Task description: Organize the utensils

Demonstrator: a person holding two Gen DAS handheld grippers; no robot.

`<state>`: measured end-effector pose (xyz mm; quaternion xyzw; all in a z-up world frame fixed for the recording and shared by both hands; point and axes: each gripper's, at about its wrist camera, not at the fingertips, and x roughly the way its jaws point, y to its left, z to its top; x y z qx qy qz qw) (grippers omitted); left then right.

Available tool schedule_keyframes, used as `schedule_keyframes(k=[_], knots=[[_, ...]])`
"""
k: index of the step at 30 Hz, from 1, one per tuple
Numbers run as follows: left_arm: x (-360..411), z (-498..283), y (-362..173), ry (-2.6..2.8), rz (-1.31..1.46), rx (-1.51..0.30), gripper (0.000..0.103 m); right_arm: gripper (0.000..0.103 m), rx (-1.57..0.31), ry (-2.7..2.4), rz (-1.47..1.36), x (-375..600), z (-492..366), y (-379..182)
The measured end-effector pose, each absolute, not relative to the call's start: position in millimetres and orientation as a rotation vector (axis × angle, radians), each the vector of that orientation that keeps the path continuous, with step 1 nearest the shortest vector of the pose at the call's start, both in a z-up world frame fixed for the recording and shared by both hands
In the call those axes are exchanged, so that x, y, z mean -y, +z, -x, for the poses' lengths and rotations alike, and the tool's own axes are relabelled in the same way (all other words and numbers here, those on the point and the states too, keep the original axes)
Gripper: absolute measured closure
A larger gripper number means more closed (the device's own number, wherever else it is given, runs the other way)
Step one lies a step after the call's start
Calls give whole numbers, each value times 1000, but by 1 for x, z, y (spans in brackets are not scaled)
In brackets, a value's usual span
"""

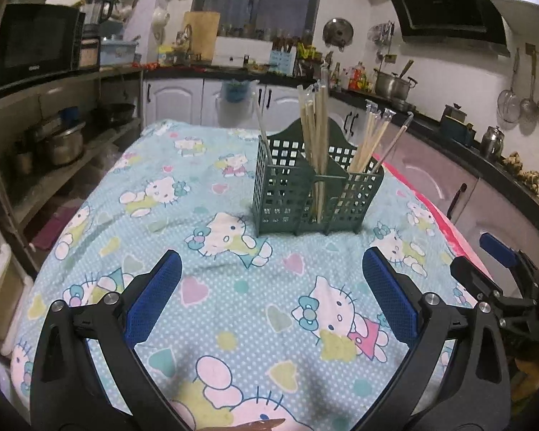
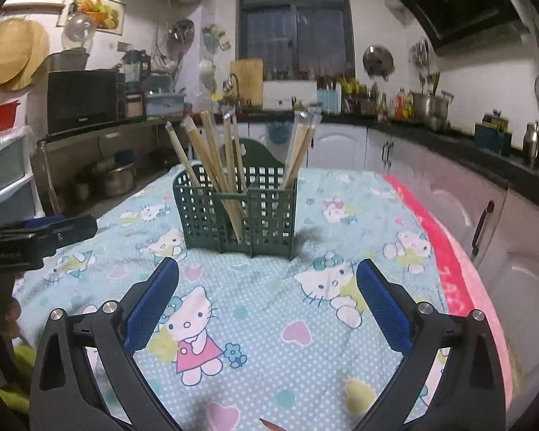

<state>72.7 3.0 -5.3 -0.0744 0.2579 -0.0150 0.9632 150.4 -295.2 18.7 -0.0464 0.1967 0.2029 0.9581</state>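
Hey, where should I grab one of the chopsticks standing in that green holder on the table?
Grip a chopstick on its upper length, above the holder's rim, probably coming from above. The sticks stand nearly upright, and the grid walls cover their lower halves.

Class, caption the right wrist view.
Open right gripper faces a green utensil caddy of chopsticks on a cartoon-cat tablecloth.

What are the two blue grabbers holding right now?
Nothing. The left gripper and the right gripper are both open above the cloth, and the chopsticks stand in the green holder.
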Motion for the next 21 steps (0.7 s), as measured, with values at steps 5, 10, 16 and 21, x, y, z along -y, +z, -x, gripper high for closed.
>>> schedule_keyframes(k=[5,10,16,21], knots=[[-1,-69,-6,-32,163,-464,11,7,-308,378,78,299,-142,20],[0,-70,-9,-38,173,-457,11,7,-281,376,58,302,-141,22],[1,-68,-8,-41,169,-450,11,7,-300,391,60,298,-142,23],[2,-68,-7,-42,168,-444,11,6,-301,394,64,296,-141,22]])
